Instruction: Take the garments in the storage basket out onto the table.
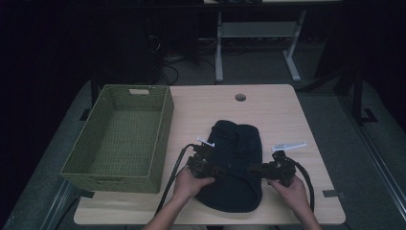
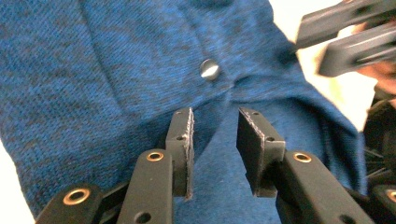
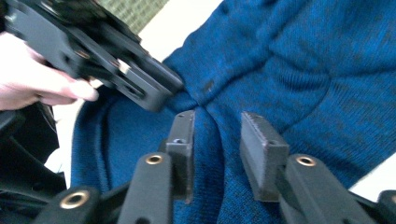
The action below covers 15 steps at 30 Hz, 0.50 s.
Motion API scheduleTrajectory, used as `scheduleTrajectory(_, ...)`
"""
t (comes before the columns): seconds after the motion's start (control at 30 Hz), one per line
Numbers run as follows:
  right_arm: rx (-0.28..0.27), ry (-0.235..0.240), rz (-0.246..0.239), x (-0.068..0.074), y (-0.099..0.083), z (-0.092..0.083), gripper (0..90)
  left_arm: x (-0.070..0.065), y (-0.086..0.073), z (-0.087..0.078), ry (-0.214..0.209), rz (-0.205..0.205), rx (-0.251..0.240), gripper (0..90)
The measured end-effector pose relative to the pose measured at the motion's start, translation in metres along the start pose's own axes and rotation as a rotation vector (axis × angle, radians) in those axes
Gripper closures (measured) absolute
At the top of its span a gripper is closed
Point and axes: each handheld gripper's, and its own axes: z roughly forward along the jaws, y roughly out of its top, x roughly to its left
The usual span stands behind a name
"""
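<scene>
Green woven basket [image 1: 122,139] sits at the left of the surface [image 1: 282,115], empty as far as the high view shows. Just right of it, near the front edge and roughly centre, lies a dark blue knit garment [image 1: 237,163], rumpled in a loose oval, touching the wood all round and not the basket.

Left tongs [image 1: 218,171] reach in from the garment's left edge. In the left gripper view the jaws stand apart with a clear gap, fabric under and between them but nothing pinched. A small metal snap or button [image 2: 209,68] shows just beyond the tips, where folds converge.

Right tongs [image 1: 252,169] come in from the right side, tips facing the left ones across the cloth, near but not touching. In the right gripper view the jaws are likewise parted, hovering over a crease, holding nothing.

Handling judgement: soft, limp, light knit; no stiffness, so it'll sag and drape from any grip point. Not fragile, not slippery, textured weave should bite well. Best hold looks like a raised fold or hem edge, both sides at once, avoiding the snap.
</scene>
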Motion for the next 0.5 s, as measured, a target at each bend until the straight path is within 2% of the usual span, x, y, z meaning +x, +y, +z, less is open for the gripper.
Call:
scheduleTrajectory(0.07,0.026,-0.005,0.008,-0.003,-0.001,0.004,68.4,0.0,0.001,-0.004,-0.01,-0.009,-0.024,67.0)
scheduleTrajectory(0.2,0.086,-0.027,0.015,-0.006,-0.003,0.01,72.2,0.005,0.003,-0.012,0.0,-0.018,-0.063,68.9)
scheduleTrajectory(0.27,0.101,-0.031,0.018,-0.008,-0.004,0.012,74.3,0.008,0.003,-0.016,0.021,-0.024,-0.08,70.2)
scheduleTrajectory(0.37,0.114,-0.026,0.03,-0.011,-0.003,0.012,77.8,0.012,0.0,-0.014,0.043,-0.03,-0.056,70.2)
scheduleTrajectory(0.5,0.127,-0.02,0.027,-0.015,-0.003,0.011,78.9,0.014,-0.008,-0.012,0.032,-0.036,-0.054,69.8)
